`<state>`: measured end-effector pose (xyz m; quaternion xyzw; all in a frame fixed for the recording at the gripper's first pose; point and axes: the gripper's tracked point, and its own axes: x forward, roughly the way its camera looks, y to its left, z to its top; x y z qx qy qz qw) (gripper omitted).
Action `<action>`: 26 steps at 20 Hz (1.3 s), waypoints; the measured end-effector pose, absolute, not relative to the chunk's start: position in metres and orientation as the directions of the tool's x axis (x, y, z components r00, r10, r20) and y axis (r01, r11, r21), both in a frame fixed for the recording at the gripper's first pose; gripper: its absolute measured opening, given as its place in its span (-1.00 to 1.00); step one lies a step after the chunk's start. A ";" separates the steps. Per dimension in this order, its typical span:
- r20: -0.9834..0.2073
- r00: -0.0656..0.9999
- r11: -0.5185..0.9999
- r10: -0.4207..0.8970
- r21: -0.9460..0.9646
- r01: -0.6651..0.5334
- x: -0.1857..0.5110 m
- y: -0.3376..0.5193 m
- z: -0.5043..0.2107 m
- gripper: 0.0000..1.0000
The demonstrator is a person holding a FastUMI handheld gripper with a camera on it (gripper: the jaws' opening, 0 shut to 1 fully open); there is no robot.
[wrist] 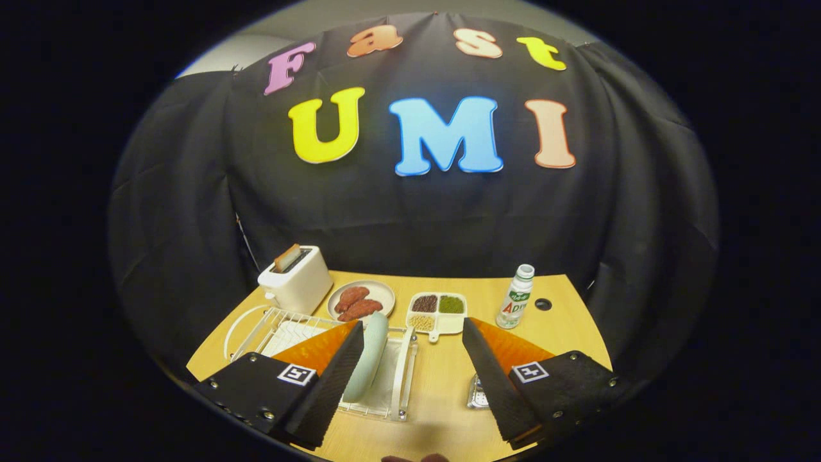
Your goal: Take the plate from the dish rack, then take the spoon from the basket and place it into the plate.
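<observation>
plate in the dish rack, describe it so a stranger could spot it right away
On the wooden table, find the white wire dish rack in front of the toaster. The plate stands on edge in it, beside the open gripper's left finger. It is pale green and empty, unlike the flat sausage plate.

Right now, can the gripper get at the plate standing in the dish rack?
Probably yes. The gripper is open, and the plate stands upright in the dish rack beside the left finger, with nothing visibly blocking it.

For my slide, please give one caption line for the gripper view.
Open tool above the table, its fingers astride a pale green plate standing upright in the white dish rack.
</observation>
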<state>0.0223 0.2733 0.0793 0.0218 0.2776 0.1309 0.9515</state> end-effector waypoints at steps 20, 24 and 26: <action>-0.889 0.455 0.998 0.048 0.057 0.005 0.064 0.332 -0.074 0.47; -0.888 0.459 1.000 0.005 0.006 0.001 0.067 0.335 -0.068 -0.42; -0.887 0.462 1.000 -0.013 -0.017 -0.004 0.067 0.335 -0.067 -0.47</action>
